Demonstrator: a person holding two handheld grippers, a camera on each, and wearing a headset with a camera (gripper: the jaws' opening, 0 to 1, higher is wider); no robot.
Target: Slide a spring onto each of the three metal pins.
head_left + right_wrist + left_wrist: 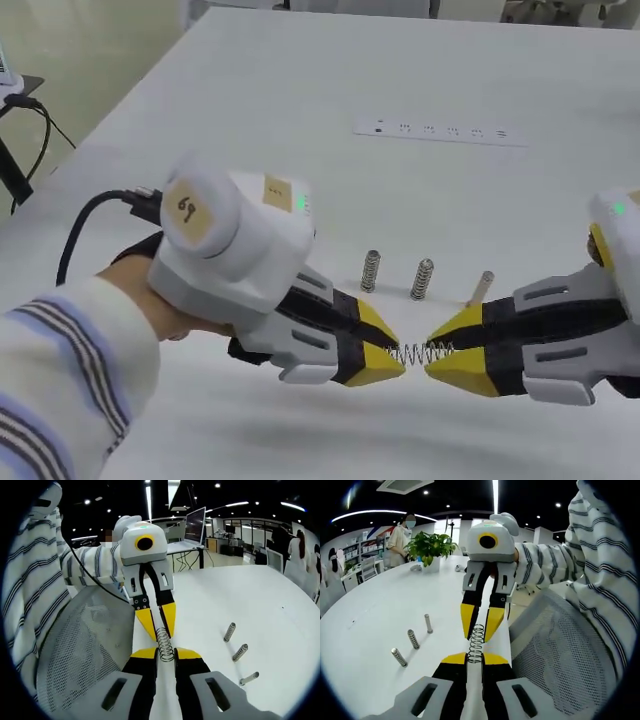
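A small steel spring (420,352) hangs level between my two grippers, just above the white table (300,100). My left gripper (397,360) is shut on its left end and my right gripper (432,362) is shut on its right end. Behind them stand two pins wearing springs (371,271) (423,279) and one bare pin (482,288) at the right of the row. In the left gripper view the spring (476,642) runs from my left gripper (475,659) to the facing yellow tips. The right gripper view has the spring (164,642) rising from my right gripper (166,655).
A flat white power strip (440,131) lies farther back on the table. A mesh chair (555,645) sits just off the table's near edge. A potted plant (430,545) and a person (400,535) are at the far side, a laptop (195,525) on another side.
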